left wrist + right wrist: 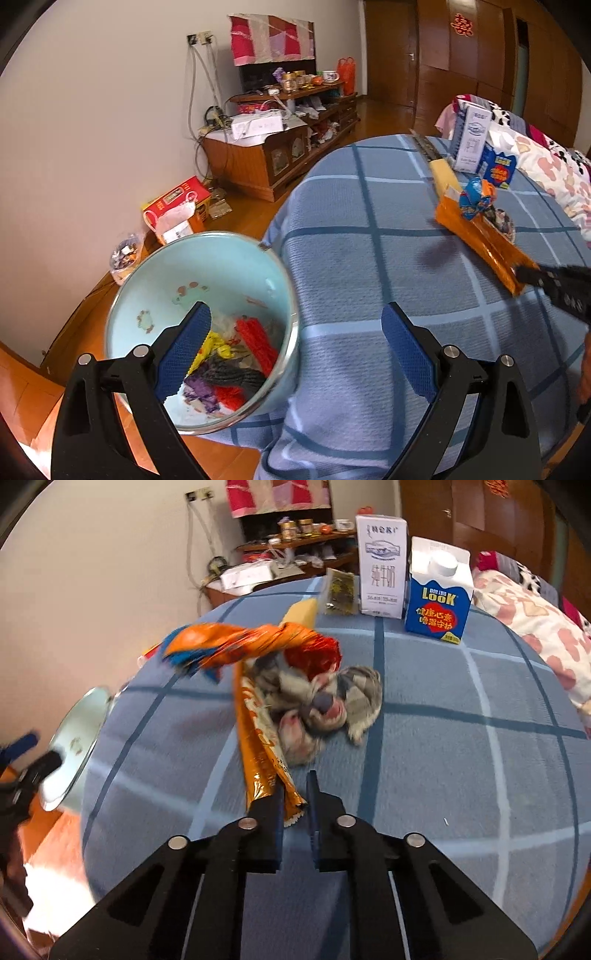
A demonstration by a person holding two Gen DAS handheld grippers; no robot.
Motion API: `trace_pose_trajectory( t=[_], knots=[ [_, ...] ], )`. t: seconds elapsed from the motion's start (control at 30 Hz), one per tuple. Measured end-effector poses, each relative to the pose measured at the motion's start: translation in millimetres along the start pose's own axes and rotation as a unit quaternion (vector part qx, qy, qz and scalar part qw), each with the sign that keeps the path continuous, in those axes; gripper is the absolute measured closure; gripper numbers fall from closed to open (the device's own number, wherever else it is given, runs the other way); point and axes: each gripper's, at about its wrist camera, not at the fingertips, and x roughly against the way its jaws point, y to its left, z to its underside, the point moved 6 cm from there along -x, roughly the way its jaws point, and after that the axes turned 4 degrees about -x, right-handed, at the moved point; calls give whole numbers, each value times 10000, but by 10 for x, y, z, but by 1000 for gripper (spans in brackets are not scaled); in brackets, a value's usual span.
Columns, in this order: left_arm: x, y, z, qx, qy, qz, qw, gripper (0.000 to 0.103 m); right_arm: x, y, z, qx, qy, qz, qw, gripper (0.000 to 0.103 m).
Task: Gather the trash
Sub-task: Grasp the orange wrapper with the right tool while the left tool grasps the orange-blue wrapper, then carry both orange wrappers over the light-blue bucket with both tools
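Black fingers of the right hand-held gripper point(297, 797) fill the foreground, jaws nearly together and pinching the near end of a long orange wrapper point(258, 749) lying on the blue checked bed cover point(443, 757). Just past it sit a twisted orange and blue wrapper point(236, 642) and a crumpled grey wad point(325, 705). Behind them stand a white carton point(380, 565) with Chinese writing and a blue carton point(437, 598) reading "LooK". Over on the left, the left hand-held gripper point(295, 325) gapes wide and holds nothing, hovering by the pale blue bin point(207, 266), which already has colourful scraps inside.
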Motion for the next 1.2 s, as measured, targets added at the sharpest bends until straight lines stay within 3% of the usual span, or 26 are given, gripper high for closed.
trace_pose_trajectory(
  t=[0.13,0.3,0.5,0.7,0.77,0.9,0.97,1.03,1.2],
  knots=[
    [11,-170,-101,-154,-98,136,9997,11,308,-38,257,339,43,-68,9994,94],
    [3,-458,-279,-298,-225,453,9983,11,667,-377,624,407,196,243,9987,94],
    [-79,-810,-531,-373,-434,937,9940,12,1016,-1090,639,-577,-338,948,9932,95],
    [-252,-1271,-898,-878,-735,1332,9844,14,1028,-1453,554,-1559,-757,1026,9795,96],
    [-404,-1432,-971,-1096,-686,1309,9829,28,964,-1428,539,-1700,-770,878,9785,96],
    [-641,-1619,-949,-1361,-346,1406,9801,39,879,-1361,457,-1554,-771,859,9811,96],
    [-690,-1685,-894,-1472,-217,1513,9772,60,870,-1325,450,-1458,-802,942,9815,96],
    [-664,-1677,-852,-1429,-215,1637,9759,73,892,-1314,437,-1437,-887,996,9806,96],
    [-352,-1556,-818,-1203,-534,1703,9766,76,978,-1265,467,-1434,-1056,1127,9776,97]
  ],
)
